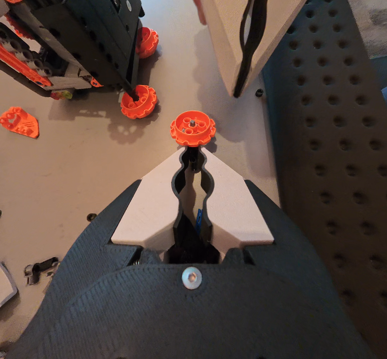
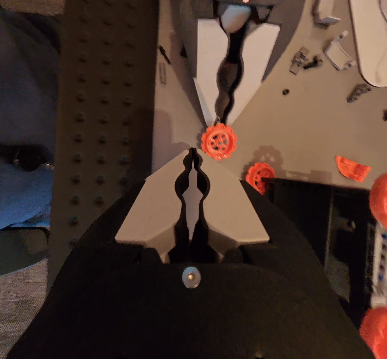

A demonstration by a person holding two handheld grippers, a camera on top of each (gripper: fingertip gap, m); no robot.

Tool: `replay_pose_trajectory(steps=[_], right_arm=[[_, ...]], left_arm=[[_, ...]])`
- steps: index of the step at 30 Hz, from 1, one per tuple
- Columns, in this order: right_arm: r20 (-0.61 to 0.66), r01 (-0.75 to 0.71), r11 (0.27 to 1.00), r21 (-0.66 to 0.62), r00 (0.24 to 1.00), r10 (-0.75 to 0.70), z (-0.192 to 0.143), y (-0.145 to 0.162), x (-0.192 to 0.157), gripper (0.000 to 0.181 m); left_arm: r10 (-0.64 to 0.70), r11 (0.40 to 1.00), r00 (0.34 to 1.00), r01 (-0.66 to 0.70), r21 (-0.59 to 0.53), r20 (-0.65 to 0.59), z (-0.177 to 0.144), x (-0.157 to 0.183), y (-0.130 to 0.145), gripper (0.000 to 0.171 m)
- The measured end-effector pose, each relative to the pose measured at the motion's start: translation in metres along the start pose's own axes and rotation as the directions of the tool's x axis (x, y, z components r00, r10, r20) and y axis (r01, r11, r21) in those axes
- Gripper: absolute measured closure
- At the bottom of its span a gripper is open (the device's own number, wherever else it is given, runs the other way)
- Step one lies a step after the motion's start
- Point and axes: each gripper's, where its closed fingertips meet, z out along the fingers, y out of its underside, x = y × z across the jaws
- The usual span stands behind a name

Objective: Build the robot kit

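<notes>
My left gripper (image 1: 193, 150) is shut on a short black pin piece that carries an orange toothed wheel (image 1: 192, 128), held above the grey table (image 1: 83, 171). The same wheel (image 2: 219, 141) and left gripper (image 2: 222, 121) show in the right wrist view. My right gripper (image 2: 193, 152) is shut and empty, its tips just left of that wheel; it also shows in the left wrist view (image 1: 237, 94) at the upper right. A black and orange toy-brick vehicle (image 1: 83, 35) stands at the upper left on orange wheels (image 1: 138, 101).
A dark perforated mat (image 1: 335, 139) lies along the table's right side. A loose orange panel (image 1: 19, 122) and small dark parts (image 1: 39, 268) lie at the left. Several grey loose parts (image 2: 335, 56) and a white tray edge (image 2: 366, 35) lie beyond the left gripper.
</notes>
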Motion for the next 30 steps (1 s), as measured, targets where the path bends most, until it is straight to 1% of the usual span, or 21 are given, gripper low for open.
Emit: replay_pose_trajectory(steps=[2, 3, 5, 7, 9, 11, 13, 17, 21, 25, 27, 29, 30], right_arm=[[-0.078, -0.017, 0.999, -0.034, 0.997, 0.014, -0.007, 0.013, 0.006, 0.181], [-0.094, -0.037, 0.999, -0.023, 0.995, 0.035, -0.012, 0.018, 0.009, 0.181], [-0.105, -0.068, 0.997, 0.032, 0.992, 0.071, -0.02, 0.023, 0.01, 0.181], [-0.098, -0.087, 0.995, 0.04, 0.991, 0.091, -0.023, 0.034, 0.007, 0.181], [-0.052, -0.082, 0.996, 0.022, 0.995, 0.084, -0.021, 0.043, -0.003, 0.179], [0.007, -0.034, 0.999, -0.015, 0.999, 0.034, -0.012, 0.049, -0.018, 0.169], [0.036, 0.04, 0.998, -0.047, 0.999, -0.039, -0.003, 0.055, -0.027, 0.171], [0.107, 0.127, 0.992, -0.03, 0.987, -0.123, 0.007, 0.056, -0.042, 0.176], [0.146, 0.133, 0.991, -0.031, 0.981, -0.127, 0.01, 0.056, -0.044, 0.181], [0.176, 0.14, 0.99, -0.029, 0.975, -0.133, 0.011, 0.056, -0.046, 0.181], [0.181, 0.149, 0.989, -0.023, 0.973, -0.142, 0.011, 0.056, -0.046, 0.18], [0.177, 0.151, 0.988, -0.02, 0.974, -0.145, 0.012, 0.054, -0.043, 0.175], [0.177, 0.149, 0.989, -0.021, 0.974, -0.143, 0.013, 0.054, -0.042, 0.175]], left_arm=[[-0.019, 1.0, 1.0, 0.019, -0.003, -0.008, -0.001, 0.0, 0.001, 0.164], [-0.02, 1.0, 1.0, 0.02, -0.005, -0.017, -0.002, 0.001, 0.001, 0.164], [-0.022, 1.0, 1.0, 0.022, -0.01, -0.017, -0.003, 0.002, 0.002, 0.164], [-0.028, 0.999, 0.999, 0.028, -0.017, -0.033, -0.003, 0.005, 0.002, 0.164], [-0.009, 1.0, 1.0, 0.009, -0.023, -0.01, -0.002, 0.002, 0.002, 0.164], [0.011, 0.999, 1.0, -0.011, -0.031, -0.004, -0.001, 0.003, 0.001, 0.164], [0.029, 0.999, 1.0, -0.029, -0.039, 0.004, -0.001, 0.002, 0.001, 0.164], [0.028, 0.999, 1.0, -0.027, -0.034, 0.003, 0.0, 0.003, 0.001, 0.164], [0.036, 0.999, 0.999, -0.036, -0.031, 0.0, 0.001, 0.004, -0.001, 0.164], [0.036, 0.999, 0.999, -0.036, -0.028, -0.004, 0.002, 0.004, -0.001, 0.164], [0.037, 0.999, 0.999, -0.038, -0.028, -0.003, 0.002, 0.004, -0.001, 0.164], [0.037, 0.999, 0.999, -0.037, -0.028, -0.003, 0.002, 0.003, -0.001, 0.164], [0.037, 0.999, 0.999, -0.037, -0.027, -0.003, 0.002, 0.003, -0.001, 0.164]])
